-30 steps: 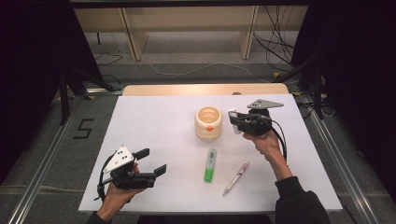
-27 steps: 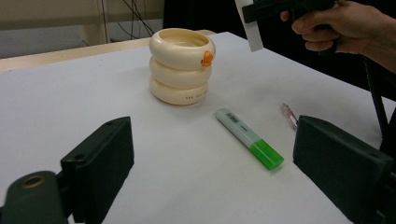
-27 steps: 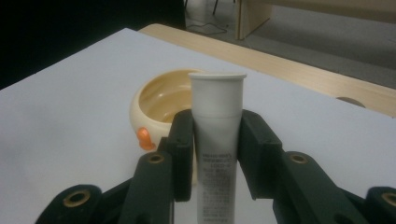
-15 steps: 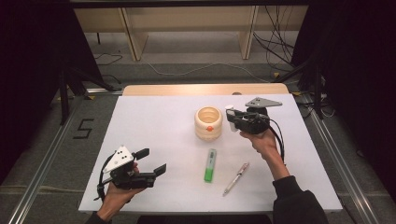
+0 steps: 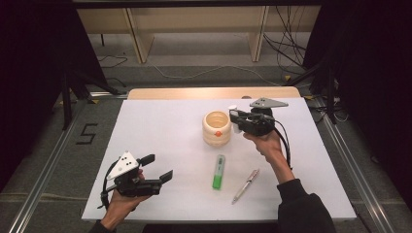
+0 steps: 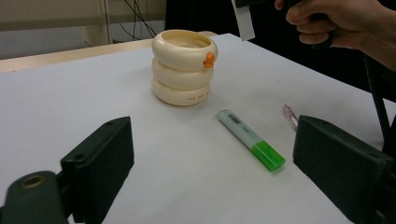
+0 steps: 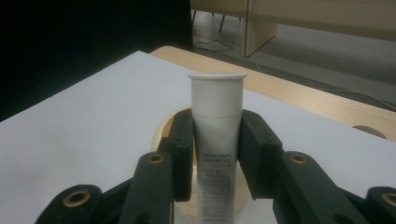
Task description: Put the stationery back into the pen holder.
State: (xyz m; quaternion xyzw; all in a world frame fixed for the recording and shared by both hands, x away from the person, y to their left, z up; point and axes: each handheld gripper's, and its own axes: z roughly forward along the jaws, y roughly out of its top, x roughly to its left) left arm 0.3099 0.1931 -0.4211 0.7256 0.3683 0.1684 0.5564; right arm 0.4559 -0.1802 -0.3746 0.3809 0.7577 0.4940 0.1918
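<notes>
Gripping a white tube [image 7: 216, 140], the right gripper [image 5: 234, 120] has its jaws closed against the tube's sides, cap end up; the tube stands upright between the pads in the right gripper view. In the high view the gripper sits just right of the cup [image 5: 216, 128], with the tube's cap level with the cup's rim and beside it, not inside. In the right gripper view the cup's rim [image 7: 161, 128] shows behind and below the tube. In the left gripper view the tube's lower end [image 6: 243, 19] hangs above the table, right of and behind the cup [image 6: 184, 66].

Cup: cream, three stacked rings, small orange knob on its side, near the middle of the white table [image 5: 160, 126].

Left gripper [image 5: 158, 166] low at the near left of the table, jaws wide apart, nothing between them; well apart from the cup.

Green highlighter [image 5: 218, 171] lies flat in front of the cup. A pen [image 5: 246, 185] lies at a slant just right of it, not touching.
</notes>
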